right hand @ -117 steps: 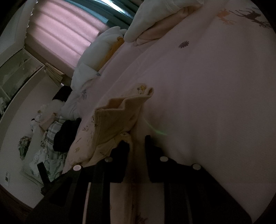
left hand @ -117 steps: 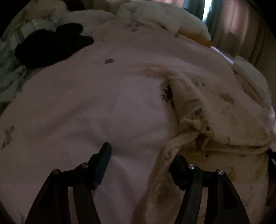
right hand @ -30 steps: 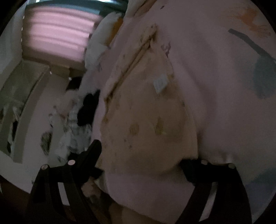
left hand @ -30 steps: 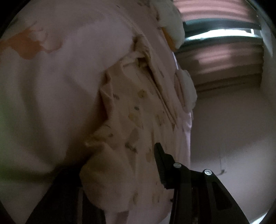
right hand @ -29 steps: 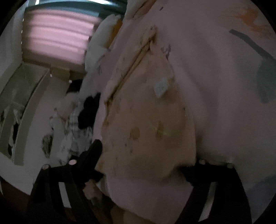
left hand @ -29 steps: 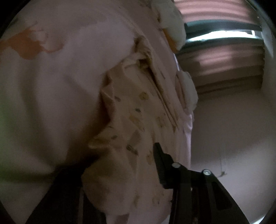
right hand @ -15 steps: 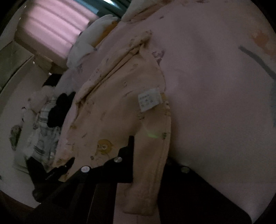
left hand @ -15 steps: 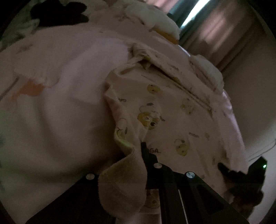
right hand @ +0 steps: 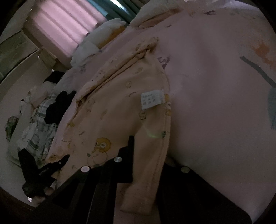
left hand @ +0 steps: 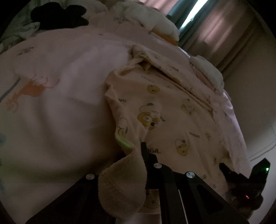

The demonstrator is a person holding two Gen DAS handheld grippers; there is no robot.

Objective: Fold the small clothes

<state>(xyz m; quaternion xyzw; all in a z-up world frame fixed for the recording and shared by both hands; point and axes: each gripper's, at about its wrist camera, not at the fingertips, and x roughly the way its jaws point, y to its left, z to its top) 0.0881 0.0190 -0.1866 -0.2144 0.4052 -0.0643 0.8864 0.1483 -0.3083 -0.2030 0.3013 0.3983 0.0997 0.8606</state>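
Dim room, pink blanket (left hand: 60, 106) w/ animal prints over bed. Small cream garment (left hand: 172, 110) w/ yellow cartoon print spread flat on blanket, roughly centre-right in left wrist view, centre-left in right wrist view (right hand: 112, 106). Left gripper (left hand: 138, 165) pinching near-left edge of garment: cuff-like hem draped over and hiding left finger, right finger pressed against fabric from other side. Right gripper (right hand: 146, 155) clamped on opposite near edge, seam strip hanging down betw. fingers; right finger mostly hidden under cloth. White care label (right hand: 152, 101) showing on garment, near its right seam, upper face. Each gripper visible in other's cam: right one at lower right of left view (left hand: 241, 175), green and red LEDs lit; left one at lower left of right view (right hand: 39, 172). Garment folds bunched along far edge, twd white pillows (left hand: 155, 25). Black clothing (left hand: 58, 15) beyond blanket at far left in left view, lying beside plaid fabric (right hand: 39, 124) in right view. Pink curtains (right hand: 65, 22) behind, strip of daylight betw. them. Orange print on blanket (left hand: 31, 89) well apart from garment.
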